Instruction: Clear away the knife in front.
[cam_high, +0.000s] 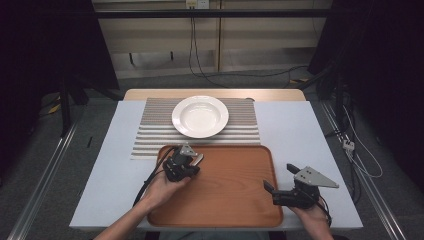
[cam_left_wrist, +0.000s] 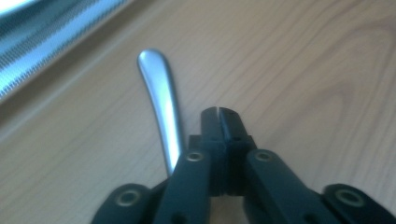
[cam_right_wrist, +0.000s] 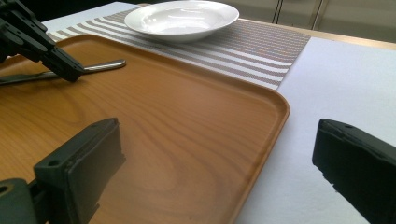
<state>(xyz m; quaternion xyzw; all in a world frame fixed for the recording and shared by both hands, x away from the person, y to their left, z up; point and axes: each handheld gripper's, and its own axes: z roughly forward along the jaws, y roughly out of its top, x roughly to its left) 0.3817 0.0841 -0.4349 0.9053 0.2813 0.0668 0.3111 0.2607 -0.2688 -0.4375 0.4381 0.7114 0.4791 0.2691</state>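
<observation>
Wooden tray (cam_high: 225, 200) below us: left gripper (cam_left_wrist: 219, 116) pinched empty beside the utensil handle (cam_left_wrist: 161, 100); right gripper (cam_right_wrist: 215, 172) wide — we should reopen and straddle it.

Plate (cam_high: 200, 116) on mat (cam_high: 155, 135), behind tray (cam_high: 230, 200)

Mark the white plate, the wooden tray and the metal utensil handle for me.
white plate (cam_high: 200, 116), high view, centre of its bowl.
wooden tray (cam_high: 227, 192), high view, bare floor.
metal utensil handle (cam_left_wrist: 161, 95), left gripper view, mid-handle beside the tongs.
</observation>
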